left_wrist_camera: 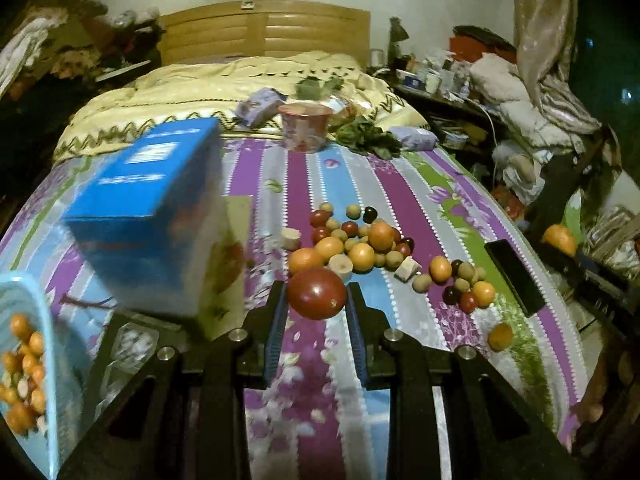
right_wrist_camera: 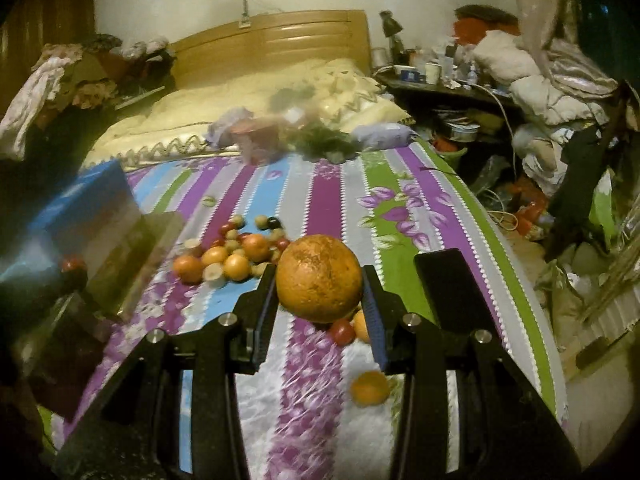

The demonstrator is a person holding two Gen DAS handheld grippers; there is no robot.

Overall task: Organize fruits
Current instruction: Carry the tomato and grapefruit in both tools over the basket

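My left gripper is shut on a dark red round fruit and holds it above the striped bedsheet. My right gripper is shut on a large orange, also lifted off the bed. A pile of oranges, red fruits and small green-brown fruits lies in the middle of the sheet; the same pile shows left of the orange in the right wrist view. A light blue basket with small orange fruits sits at the lower left. A lone orange lies under my right gripper.
A blue box stands on the bed at left, blurred. A black phone lies near the bed's right edge. A red cup, leafy greens and purple packets sit by the cream quilt. Cluttered furniture lines the right side.
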